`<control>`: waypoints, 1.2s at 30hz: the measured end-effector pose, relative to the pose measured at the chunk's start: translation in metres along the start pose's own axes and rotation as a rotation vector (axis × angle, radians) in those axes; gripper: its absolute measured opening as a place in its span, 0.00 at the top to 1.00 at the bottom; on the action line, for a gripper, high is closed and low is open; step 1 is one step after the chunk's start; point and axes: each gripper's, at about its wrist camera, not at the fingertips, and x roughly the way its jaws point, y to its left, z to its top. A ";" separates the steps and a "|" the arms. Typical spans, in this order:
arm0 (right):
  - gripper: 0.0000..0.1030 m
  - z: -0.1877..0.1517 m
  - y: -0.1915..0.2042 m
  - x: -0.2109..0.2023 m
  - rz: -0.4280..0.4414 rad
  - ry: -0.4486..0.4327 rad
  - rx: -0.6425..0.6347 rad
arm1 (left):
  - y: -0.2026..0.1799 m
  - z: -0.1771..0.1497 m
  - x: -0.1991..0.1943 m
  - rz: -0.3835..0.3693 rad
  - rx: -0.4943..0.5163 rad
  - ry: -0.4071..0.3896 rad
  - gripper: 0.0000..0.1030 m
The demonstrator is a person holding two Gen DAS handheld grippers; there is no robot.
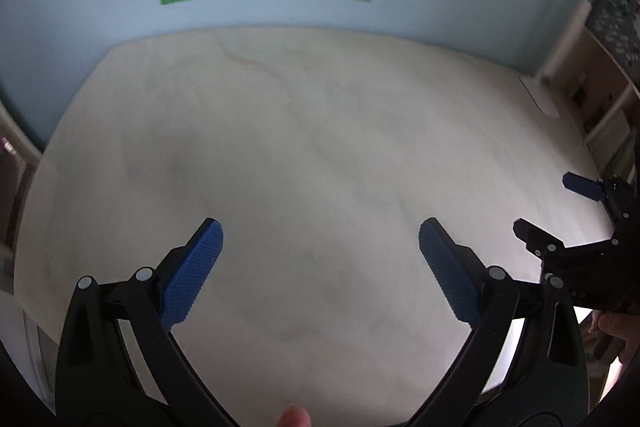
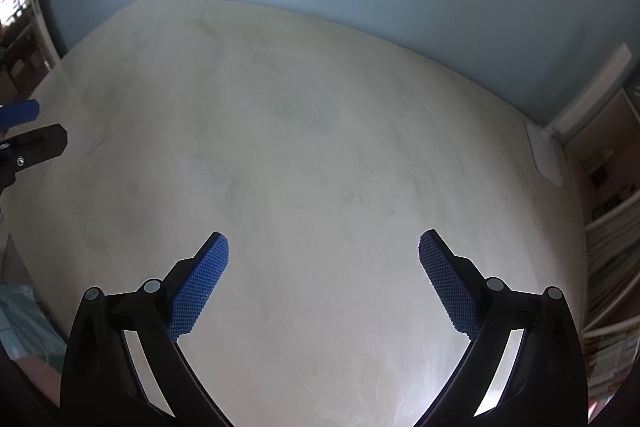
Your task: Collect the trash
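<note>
Just 1 flat white piece [image 1: 541,97] (too blurred to identify), lying flat at far right corner of pale table [image 1: 320,155].

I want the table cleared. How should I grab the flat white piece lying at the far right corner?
Grip the flat white piece by its outer edge, coming from the right with the open right gripper. It lies flat on the pale marbled tabletop right at the rim, so that edge probably gives the fingers purchase. Its material is unclear.
</note>
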 end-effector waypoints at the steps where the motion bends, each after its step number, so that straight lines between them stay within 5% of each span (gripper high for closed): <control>1: 0.08 0.001 -0.004 0.002 0.005 -0.005 -0.007 | -0.001 0.000 -0.002 0.008 -0.005 -0.014 0.07; 11: 0.08 -0.005 -0.012 0.000 0.029 -0.040 -0.036 | -0.011 -0.003 -0.012 0.081 -0.036 -0.089 0.07; 20: 0.08 -0.019 -0.025 0.001 0.002 -0.079 0.088 | -0.007 -0.005 -0.005 0.139 -0.043 -0.116 0.07; 36: 0.08 -0.026 -0.032 0.018 -0.026 -0.135 0.262 | -0.004 0.012 0.016 0.127 0.015 -0.119 0.07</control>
